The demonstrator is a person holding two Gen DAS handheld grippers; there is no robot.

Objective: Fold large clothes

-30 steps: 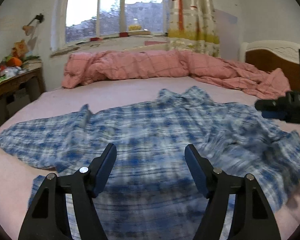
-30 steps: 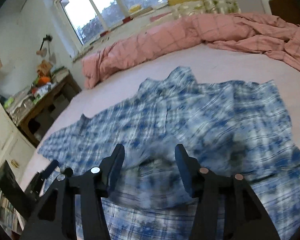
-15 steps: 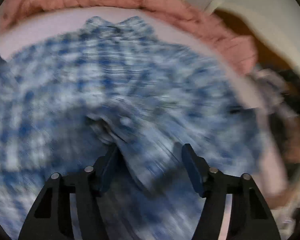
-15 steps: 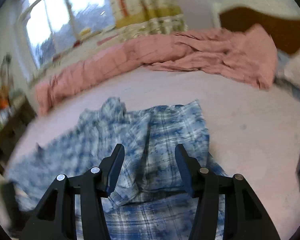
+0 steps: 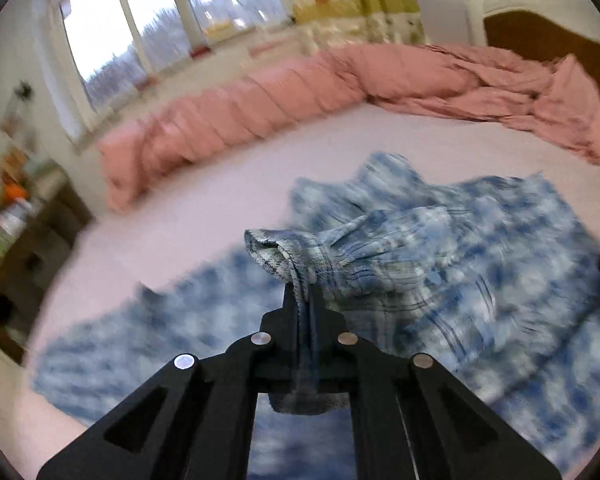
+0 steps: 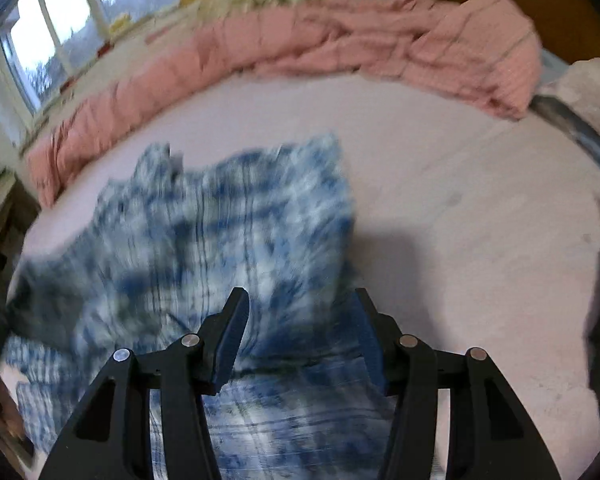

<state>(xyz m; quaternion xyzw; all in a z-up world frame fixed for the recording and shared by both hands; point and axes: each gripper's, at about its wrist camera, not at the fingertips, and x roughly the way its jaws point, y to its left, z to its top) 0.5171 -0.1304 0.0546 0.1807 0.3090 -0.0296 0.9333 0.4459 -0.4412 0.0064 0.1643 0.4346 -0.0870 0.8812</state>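
Observation:
A blue and white plaid shirt (image 5: 480, 248) lies spread on the pink bed sheet (image 5: 204, 200). My left gripper (image 5: 304, 300) is shut on a bunched fold of the shirt, and the pinched cloth stands up in a ridge in front of the jaws. In the right wrist view the shirt (image 6: 228, 216) lies partly folded over itself. My right gripper (image 6: 300, 304) is open and empty, low over the shirt's near right part.
A rumpled pink quilt (image 5: 340, 76) runs along the far side of the bed below the window (image 5: 160, 12). A wooden headboard (image 5: 540, 36) is at the right. A cluttered wooden table (image 5: 20, 216) stands left of the bed. Bare sheet (image 6: 480, 220) lies right of the shirt.
My left gripper went from open over the flat shirt to shut on a fold of it and lifted it. The shirt's right side is folded over. My right gripper stayed open.

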